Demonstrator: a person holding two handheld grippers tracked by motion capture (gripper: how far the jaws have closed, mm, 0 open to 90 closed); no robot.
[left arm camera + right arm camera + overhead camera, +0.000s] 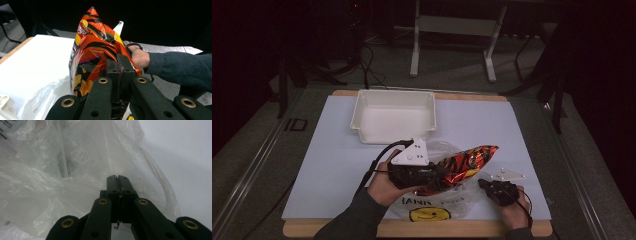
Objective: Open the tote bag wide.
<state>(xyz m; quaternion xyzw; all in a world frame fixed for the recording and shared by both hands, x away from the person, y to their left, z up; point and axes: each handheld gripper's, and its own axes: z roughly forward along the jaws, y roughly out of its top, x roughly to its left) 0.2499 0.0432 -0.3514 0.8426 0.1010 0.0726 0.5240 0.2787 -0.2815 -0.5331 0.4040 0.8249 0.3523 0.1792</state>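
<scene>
Gripping a crinkly orange-and-black Lay's chip bag [462, 167] by its edge, the left tongs [434, 176] are clamped shut on the foil, holding it over the mouth of a clear plastic shopping bag [439, 202] with a yellow smiley face, at six o'clock on the white bench [337, 150]. The right tongs [486, 186], at about five o'clock, are closed on a fold of the shopping bag's thin film. An empty white bin [394, 116] sits at twelve o'clock. The chip bag looks light, puffy and slippery, its contents fragile; the flat sealed seam seems the safest place to pinch.
</scene>
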